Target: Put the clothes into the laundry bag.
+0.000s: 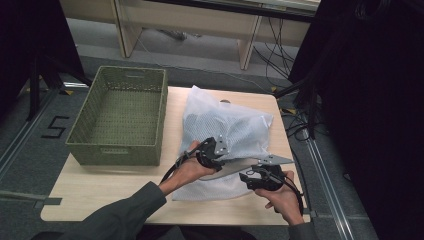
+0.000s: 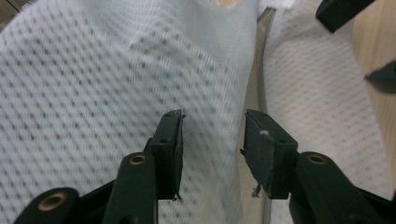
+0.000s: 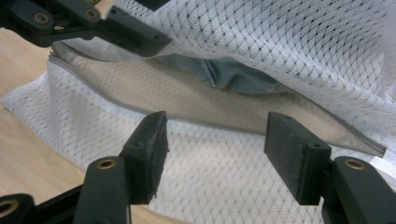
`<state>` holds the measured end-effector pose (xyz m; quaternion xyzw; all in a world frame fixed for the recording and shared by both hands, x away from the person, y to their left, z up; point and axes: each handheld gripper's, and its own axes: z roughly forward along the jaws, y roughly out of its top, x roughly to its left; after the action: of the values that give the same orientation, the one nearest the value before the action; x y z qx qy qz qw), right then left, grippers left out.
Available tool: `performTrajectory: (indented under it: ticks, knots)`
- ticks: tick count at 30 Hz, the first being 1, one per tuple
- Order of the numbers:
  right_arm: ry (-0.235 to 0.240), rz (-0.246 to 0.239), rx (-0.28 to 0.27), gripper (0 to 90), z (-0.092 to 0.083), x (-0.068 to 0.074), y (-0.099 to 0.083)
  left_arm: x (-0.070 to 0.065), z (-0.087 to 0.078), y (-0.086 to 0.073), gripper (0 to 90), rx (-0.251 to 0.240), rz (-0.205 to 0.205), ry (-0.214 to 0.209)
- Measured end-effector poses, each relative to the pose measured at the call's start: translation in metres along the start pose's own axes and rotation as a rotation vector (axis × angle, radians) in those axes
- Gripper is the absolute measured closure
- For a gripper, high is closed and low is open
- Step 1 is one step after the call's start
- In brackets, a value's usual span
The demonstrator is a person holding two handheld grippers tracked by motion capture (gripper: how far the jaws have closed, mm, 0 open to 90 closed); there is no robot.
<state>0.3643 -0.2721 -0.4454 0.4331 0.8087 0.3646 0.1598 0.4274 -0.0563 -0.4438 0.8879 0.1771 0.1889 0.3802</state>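
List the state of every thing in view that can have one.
Mesh laundry bag: lying on the table, zipper mouth open.
Denim garment: inside the bag.
Green basket: upright, empty.
Left gripper: open over the bag's upper layer.
Right gripper: open, holding nothing.

**What I see around the table**

From my station, the light wooden table [image 1: 115, 192] stands on grey floor [image 1: 30, 150]. Beyond its far edge is pale wooden furniture [image 1: 200, 22] with cables [image 1: 272, 45] hanging; black drapes [image 1: 370, 100] rise to its right.
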Motion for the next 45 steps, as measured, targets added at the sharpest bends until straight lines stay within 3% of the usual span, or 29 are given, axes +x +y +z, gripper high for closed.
performTrajectory:
  ticks: [4,6,10,13,15,16,17,18,19,20,21,23,24,26,28,33,34,35,38,45]
  knots:
    - [0.0,0.003,0.005,40.4,0.0,0.0,0.0,-0.002,0.004,0.008,81.7,0.017,0.021,-0.009]
    - [0.007,0.011,0.003,40.4,0.0,0.0,-0.001,0.0,0.005,0.011,87.8,0.016,0.002,-0.033]
    - [0.002,0.028,0.007,40.5,-0.002,0.0,0.0,0.004,-0.002,0.015,88.9,-0.017,-0.061,-0.094]
    - [-0.006,-0.016,-0.014,40.4,0.0,-0.006,-0.002,0.007,-0.01,0.016,88.8,-0.039,-0.102,-0.145]
    - [-0.004,-0.001,-0.007,40.4,-0.001,-0.007,-0.002,0.009,-0.011,0.014,88.8,-0.041,-0.119,-0.171]
    - [-0.013,-0.009,-0.032,40.4,-0.001,-0.009,-0.002,0.008,-0.01,0.013,88.8,-0.05,-0.152,-0.181]
    - [-0.009,0.0,-0.011,40.4,-0.004,-0.009,-0.001,0.008,-0.007,0.011,88.8,-0.051,-0.164,-0.196]
    - [-0.009,0.002,-0.024,40.4,-0.004,-0.01,-0.001,0.007,-0.004,0.01,88.7,-0.052,-0.167,-0.203]
    - [-0.006,0.044,-0.02,40.4,-0.005,-0.007,-0.001,0.006,-0.001,0.008,88.7,-0.029,-0.148,-0.205]
    - [-0.02,0.008,-0.032,40.4,-0.004,-0.01,-0.002,0.004,0.004,0.006,88.6,-0.026,-0.154,-0.21]
    - [-0.015,0.03,-0.018,40.4,-0.005,-0.01,-0.001,0.002,0.008,0.004,88.5,0.005,-0.136,-0.217]
    - [-0.013,0.055,-0.008,40.4,-0.004,-0.009,-0.003,-0.001,0.019,0.0,87.7,0.054,-0.092,-0.21]
    - [-0.022,0.007,-0.01,40.3,-0.003,-0.012,-0.004,-0.002,0.024,-0.002,86.8,0.071,-0.084,-0.208]
    - [-0.016,0.01,-0.009,40.3,-0.002,-0.014,-0.004,-0.005,0.03,-0.005,84.6,0.08,-0.094,-0.209]
    - [-0.014,0.027,-0.001,40.2,-0.002,-0.013,-0.004,-0.008,0.03,-0.005,80.0,0.086,-0.073,-0.194]
    - [-0.02,0.056,0.001,39.9,-0.002,-0.013,-0.005,-0.01,0.014,0.001,70.0,0.041,-0.053,-0.184]
    - [-0.019,0.073,0.007,39.8,-0.003,-0.012,-0.005,-0.009,0.011,0.002,68.5,0.032,-0.053,-0.185]
    - [-0.032,0.053,0.002,39.7,-0.003,-0.013,-0.005,-0.008,0.007,0.002,66.9,0.023,-0.063,-0.18]
    - [-0.029,0.052,-0.002,39.4,-0.003,-0.013,-0.005,-0.008,-0.001,0.001,62.4,-0.015,-0.106,-0.177]
    - [-0.026,0.061,-0.005,39.1,-0.002,-0.013,-0.005,-0.007,-0.022,-0.007,52.2,-0.042,-0.141,-0.183]
